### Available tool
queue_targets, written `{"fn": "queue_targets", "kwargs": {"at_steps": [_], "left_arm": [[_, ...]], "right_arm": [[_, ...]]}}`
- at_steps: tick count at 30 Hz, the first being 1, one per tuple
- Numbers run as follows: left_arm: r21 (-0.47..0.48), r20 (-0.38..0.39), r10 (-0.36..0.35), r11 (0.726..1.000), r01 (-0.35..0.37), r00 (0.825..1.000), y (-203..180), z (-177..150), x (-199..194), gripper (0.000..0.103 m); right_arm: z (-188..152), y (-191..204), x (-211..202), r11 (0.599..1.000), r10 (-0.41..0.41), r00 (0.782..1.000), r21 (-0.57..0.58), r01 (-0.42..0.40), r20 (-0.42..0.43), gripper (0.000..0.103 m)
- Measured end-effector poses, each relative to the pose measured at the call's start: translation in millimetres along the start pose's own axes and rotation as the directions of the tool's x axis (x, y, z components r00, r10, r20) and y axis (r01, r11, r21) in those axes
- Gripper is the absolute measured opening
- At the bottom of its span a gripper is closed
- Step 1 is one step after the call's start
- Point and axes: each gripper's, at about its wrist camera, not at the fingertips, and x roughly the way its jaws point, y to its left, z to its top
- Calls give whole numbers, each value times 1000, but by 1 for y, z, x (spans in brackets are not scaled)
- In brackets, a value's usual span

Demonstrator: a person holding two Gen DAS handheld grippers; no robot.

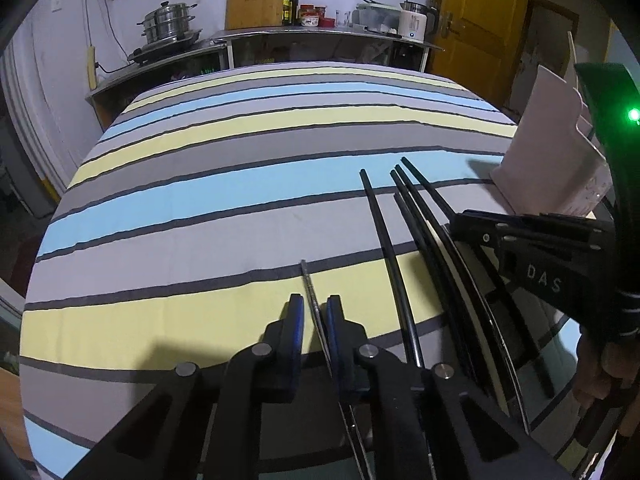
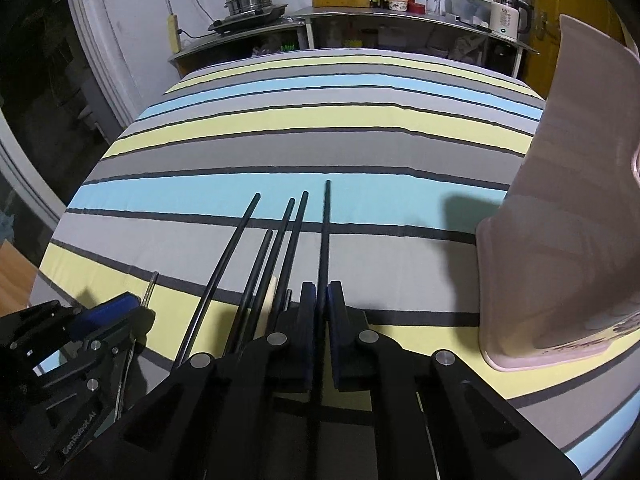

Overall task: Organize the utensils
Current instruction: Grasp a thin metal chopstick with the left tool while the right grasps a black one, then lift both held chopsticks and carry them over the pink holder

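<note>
My left gripper [image 1: 316, 312] is shut on a thin metal utensil handle [image 1: 309, 284] that sticks forward between its blue pads. My right gripper [image 2: 322, 300] is shut on one black chopstick [image 2: 326, 232] that points away over the striped cloth. Several more black chopsticks [image 2: 280, 248] lie on the cloth just left of it; they show to the right in the left wrist view [image 1: 404, 232]. The right gripper [image 1: 532, 248] appears at the right of that view, the left gripper [image 2: 108, 316] at the lower left of the right wrist view. A pink utensil holder [image 2: 560, 240] stands at the right.
The table is covered by a striped cloth [image 1: 240, 184] in blue, yellow and grey. Behind it a metal counter [image 1: 320, 34] holds a steamer pot [image 1: 170, 20], a cutting board, bottles and a kettle [image 1: 414, 22]. A yellow door [image 1: 480, 20] is at the back right.
</note>
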Motion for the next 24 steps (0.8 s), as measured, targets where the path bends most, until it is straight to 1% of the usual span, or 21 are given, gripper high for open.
{"fn": "queue_targets", "kwargs": {"at_steps": [3,7,11,15,19,24], "left_arm": [[-7,-6,-12,1000,12,1000,3,1,0,4],[-60,-16,-68,996,67,998,15,3,-3,4],[-69,17,-101,992,102,995,17,8,-20,4],[-49,56,-121,991,124,991,18,16,-42,4],[-37,98,-144,988,149,985,18,26,-69,4],[-19,159,-169,984,174,973,18,39,-105,4]], "right_arm": [[0,-1,-2,1000,13,1000,8,-13,1,6],[0,0,-15,1000,27,999,13,-28,32,6],[1,-2,-33,999,43,997,17,-44,66,6],[1,-4,-55,998,60,993,21,-62,106,6],[2,-6,-83,996,77,985,23,-82,155,6],[2,-8,-115,995,89,973,19,-96,212,6]]}}
